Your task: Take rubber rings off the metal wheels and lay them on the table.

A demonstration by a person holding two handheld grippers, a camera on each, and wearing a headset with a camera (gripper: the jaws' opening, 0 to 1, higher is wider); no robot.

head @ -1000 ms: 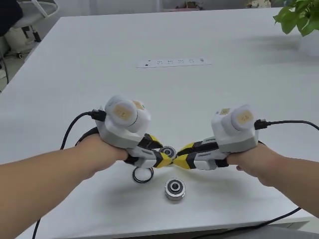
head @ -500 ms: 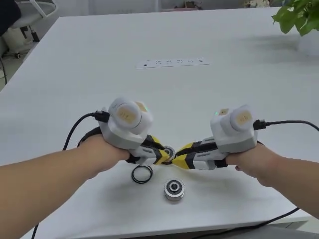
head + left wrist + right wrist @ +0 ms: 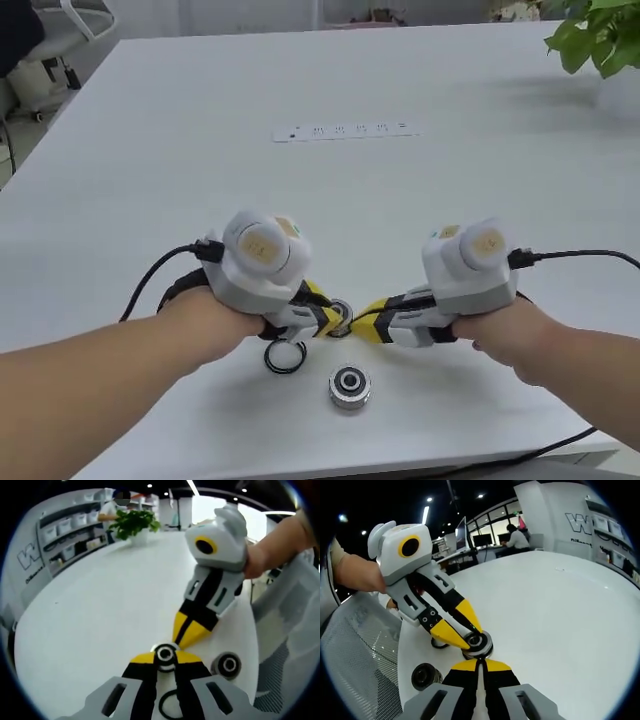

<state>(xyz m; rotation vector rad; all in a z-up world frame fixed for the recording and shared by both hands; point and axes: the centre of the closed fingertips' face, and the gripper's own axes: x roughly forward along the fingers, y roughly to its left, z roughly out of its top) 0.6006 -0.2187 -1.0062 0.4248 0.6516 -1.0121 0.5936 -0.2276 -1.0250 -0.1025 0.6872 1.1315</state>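
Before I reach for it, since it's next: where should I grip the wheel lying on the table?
Probably pinch the wheel across its outer rim, coming straight down: it lies flat, hub up, apart from the ring beside it.

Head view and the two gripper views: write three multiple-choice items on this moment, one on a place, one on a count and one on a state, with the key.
1. Where is the loose rubber ring?
A. flat on the table, close to the left gripper
B. on the floor
C. in a tray

2. How many metal wheels are in view?
A. one
B. two
C. four

3. What is the left gripper doing?
A. open wide over bare table
B. shut on a wheel
C. set down and let go

Key:
1 A: the head view shows the ring lying on the table just below that gripper.
2 B: the held wheel sits between the two grippers and the second wheel rests on the table.
3 B: in the left gripper view its fingers close on the held wheel.
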